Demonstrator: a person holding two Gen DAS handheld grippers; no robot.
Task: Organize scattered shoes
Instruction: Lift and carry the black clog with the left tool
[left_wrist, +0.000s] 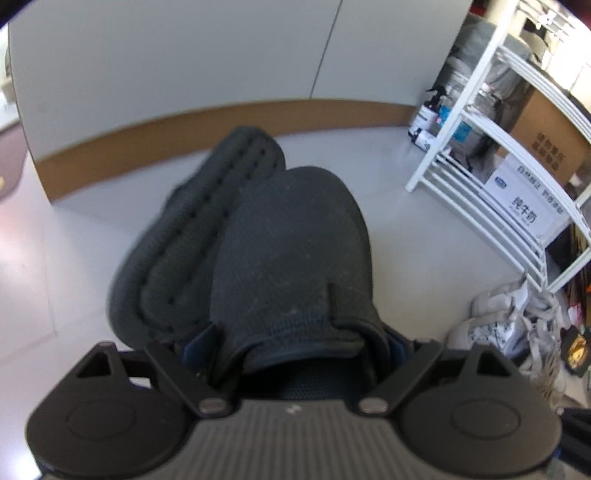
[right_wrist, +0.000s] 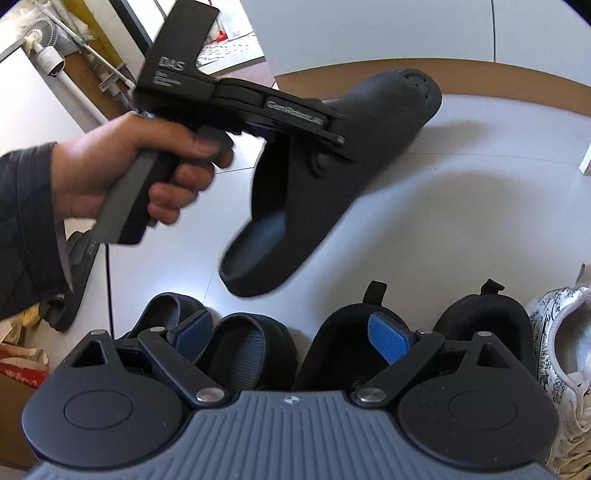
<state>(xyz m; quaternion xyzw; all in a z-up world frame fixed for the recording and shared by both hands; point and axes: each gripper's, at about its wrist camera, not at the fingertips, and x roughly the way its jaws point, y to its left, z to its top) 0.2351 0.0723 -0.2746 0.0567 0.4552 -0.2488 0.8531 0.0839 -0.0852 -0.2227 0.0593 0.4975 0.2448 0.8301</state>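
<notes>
Clog (right_wrist: 332, 177) clamped in my left tongs (left_wrist: 291, 343), carried mid-air; right tongs (right_wrist: 291, 332) apart, idle; next, set it at twelve o'clock of the floor row.

We see the left gripper (left_wrist: 295, 343) clamped across the collar of a dark slipper (left_wrist: 288, 243), held off the pale floor (left_wrist: 424, 236). A white rack (left_wrist: 491, 177) stands right, pale sneakers (left_wrist: 517, 325) below it.
</notes>
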